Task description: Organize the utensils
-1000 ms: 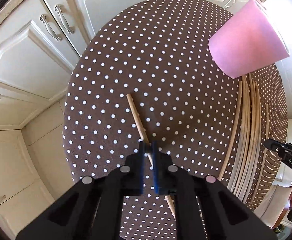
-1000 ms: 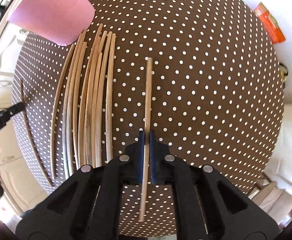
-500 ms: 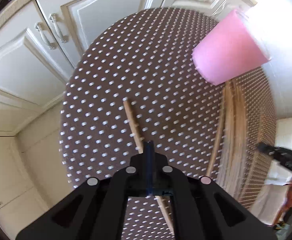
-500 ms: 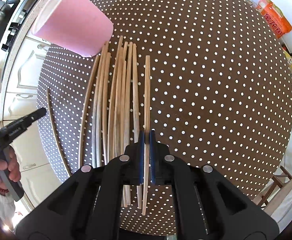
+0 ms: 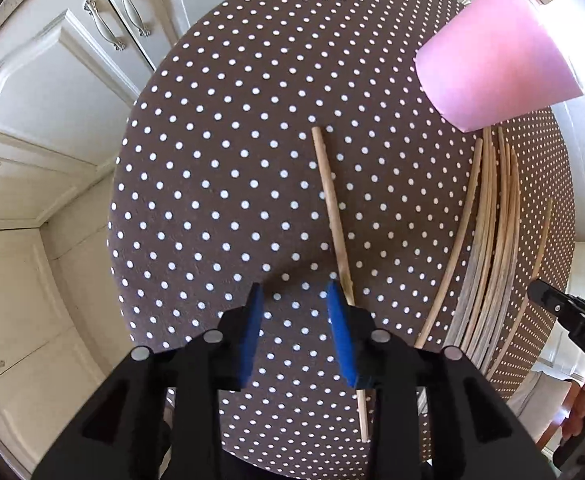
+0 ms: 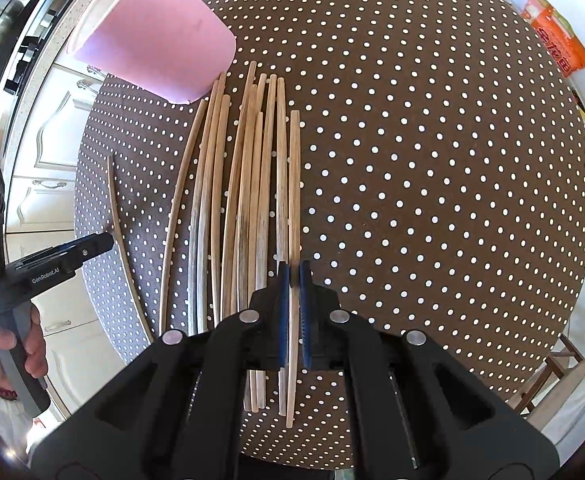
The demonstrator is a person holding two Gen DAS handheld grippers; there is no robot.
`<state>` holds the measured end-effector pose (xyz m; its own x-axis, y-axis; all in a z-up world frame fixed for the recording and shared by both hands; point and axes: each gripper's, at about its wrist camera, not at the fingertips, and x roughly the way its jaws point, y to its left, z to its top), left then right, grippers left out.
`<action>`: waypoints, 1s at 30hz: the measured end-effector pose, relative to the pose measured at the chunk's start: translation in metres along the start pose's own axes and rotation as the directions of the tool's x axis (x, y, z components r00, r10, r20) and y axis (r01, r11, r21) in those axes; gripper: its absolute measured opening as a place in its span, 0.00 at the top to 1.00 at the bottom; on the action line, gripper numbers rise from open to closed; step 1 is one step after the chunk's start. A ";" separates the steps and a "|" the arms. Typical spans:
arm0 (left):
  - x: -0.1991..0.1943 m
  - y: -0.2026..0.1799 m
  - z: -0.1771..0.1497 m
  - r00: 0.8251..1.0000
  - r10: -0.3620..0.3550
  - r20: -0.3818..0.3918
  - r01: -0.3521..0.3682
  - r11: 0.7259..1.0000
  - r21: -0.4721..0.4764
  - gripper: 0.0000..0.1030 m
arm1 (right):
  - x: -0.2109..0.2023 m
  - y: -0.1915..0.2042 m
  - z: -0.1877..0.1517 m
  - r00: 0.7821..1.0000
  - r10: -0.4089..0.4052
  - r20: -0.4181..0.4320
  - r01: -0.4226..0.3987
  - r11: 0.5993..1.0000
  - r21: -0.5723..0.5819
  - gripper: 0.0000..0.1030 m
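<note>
A single wooden chopstick (image 5: 334, 216) lies on the brown dotted table (image 5: 220, 184), just right of my left gripper (image 5: 294, 292). The left jaws are opening with nothing between them, and the stick passes under the right blue pad. My right gripper (image 6: 291, 270) is shut on another chopstick (image 6: 293, 184), held beside the right edge of a row of several chopsticks (image 6: 236, 200). The row also shows in the left wrist view as chopsticks (image 5: 488, 248). A pink cup (image 6: 152, 36) stands at the far end of the row, also seen as the pink cup (image 5: 496, 56).
White cabinet doors (image 5: 40, 80) line the table's far and left sides. An orange packet (image 6: 556, 32) lies beyond the table at upper right. A hand (image 6: 28, 344) holds the left gripper's handle at left. A wooden chair (image 6: 552, 376) stands at lower right.
My left gripper has let go of its chopstick and opened; the stick now lies on the table. My right gripper has carried its chopstick left, up to the row.
</note>
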<state>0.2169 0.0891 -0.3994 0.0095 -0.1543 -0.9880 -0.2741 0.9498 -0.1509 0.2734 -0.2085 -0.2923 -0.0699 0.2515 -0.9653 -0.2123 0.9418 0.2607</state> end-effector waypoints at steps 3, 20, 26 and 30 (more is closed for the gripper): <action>-0.007 -0.003 -0.001 0.999 -0.032 0.001 0.032 0.999 -0.030 0.68 | 0.002 -0.001 0.000 1.000 0.002 -0.001 -0.002 1.000 0.003 0.95; -0.014 -0.059 0.005 0.997 0.060 -0.054 -0.059 0.998 0.022 0.94 | 0.019 -0.012 -0.001 0.999 0.004 -0.046 -0.004 1.000 -0.006 0.95; -0.023 -0.051 0.002 1.000 -0.001 -0.021 0.002 1.000 0.017 0.96 | 0.029 -0.012 -0.006 0.999 0.021 -0.044 -0.021 1.000 0.005 0.95; -0.048 -0.049 -0.005 0.988 -0.131 0.084 0.127 0.991 0.047 0.96 | 0.012 -0.013 -0.007 0.999 0.053 0.004 -0.053 0.999 0.002 0.95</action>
<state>0.2248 0.0482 -0.3439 0.1259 -0.2537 -0.9591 -0.2247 0.9343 -0.2767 0.2685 -0.2190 -0.3071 -0.0771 0.3018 -0.9503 -0.2064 0.9276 0.3113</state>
